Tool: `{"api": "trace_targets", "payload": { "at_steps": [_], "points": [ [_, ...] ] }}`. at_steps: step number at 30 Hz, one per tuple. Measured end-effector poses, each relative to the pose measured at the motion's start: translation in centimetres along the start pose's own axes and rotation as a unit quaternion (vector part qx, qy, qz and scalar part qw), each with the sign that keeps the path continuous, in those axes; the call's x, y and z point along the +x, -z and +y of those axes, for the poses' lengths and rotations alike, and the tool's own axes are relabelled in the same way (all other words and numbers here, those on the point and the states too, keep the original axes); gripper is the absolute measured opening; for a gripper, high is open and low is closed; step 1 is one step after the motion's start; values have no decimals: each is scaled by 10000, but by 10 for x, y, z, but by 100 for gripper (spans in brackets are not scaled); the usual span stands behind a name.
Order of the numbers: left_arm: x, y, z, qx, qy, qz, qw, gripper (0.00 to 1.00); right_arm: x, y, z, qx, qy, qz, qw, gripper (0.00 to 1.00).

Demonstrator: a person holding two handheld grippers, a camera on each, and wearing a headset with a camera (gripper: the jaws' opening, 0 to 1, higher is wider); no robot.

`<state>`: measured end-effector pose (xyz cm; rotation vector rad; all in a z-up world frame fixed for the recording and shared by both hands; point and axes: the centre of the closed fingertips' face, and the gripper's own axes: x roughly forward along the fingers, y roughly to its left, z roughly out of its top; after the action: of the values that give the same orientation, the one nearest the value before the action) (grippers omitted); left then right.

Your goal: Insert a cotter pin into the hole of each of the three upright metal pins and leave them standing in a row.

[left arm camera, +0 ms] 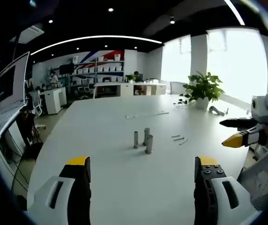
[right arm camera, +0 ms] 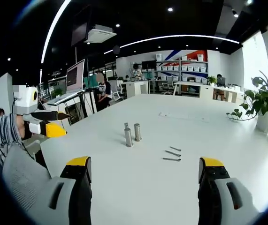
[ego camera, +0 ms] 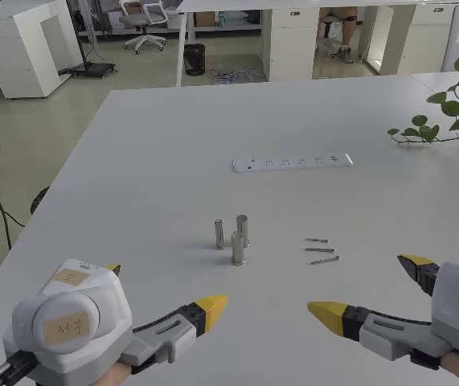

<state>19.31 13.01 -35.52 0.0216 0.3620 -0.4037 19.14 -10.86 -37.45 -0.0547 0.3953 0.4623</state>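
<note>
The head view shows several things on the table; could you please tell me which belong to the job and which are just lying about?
For the job:
metal pins, three, upright
cotter pins, three, lying flat beside them
left gripper, open
right gripper, open

Lying about:
power strip
plant

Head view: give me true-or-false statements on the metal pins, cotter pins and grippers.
1. Three metal pins stand upright, clustered on the table. True.
2. The cotter pins are already pushed through the pins' holes. False: they lie loose on the table beside the pins.
3. The left gripper is shut on a cotter pin. False: it and the right gripper are open and empty.
4. A power strip lies beyond the pins. True.
</note>
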Motion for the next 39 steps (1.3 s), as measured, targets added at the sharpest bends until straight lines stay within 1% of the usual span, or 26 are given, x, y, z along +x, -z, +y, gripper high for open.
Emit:
{"api": "trace_targets", "payload": {
  "at_steps": [6, 14, 19, 24, 32, 39],
  "points": [
    [-1, -1, 1, -36, -2, -30, 10000, 89, -1, 0, 0, 3, 3, -26, 10000, 91],
    [-2, 1, 0, -41, 20, -8, 10000, 89, -3, 3, -1, 20, 23, -11, 10000, 91],
    [-2, 1, 0, -63, 23, -17, 10000, 88, -4, 3, -1, 16, 23, -17, 10000, 91],
    [-1, 1, -1, -24, 56, -6, 10000, 88, -2, 3, -1, 2, 13, 6, 10000, 91],
    [1, 0, -1, 7, 66, -29, 10000, 86, -1, 2, 1, -27, -6, 14, 10000, 90],
    [3, 5, -1, 2, 89, 36, 10000, 83, 0, 3, -1, 18, -3, 17, 10000, 90]
  ]
}}
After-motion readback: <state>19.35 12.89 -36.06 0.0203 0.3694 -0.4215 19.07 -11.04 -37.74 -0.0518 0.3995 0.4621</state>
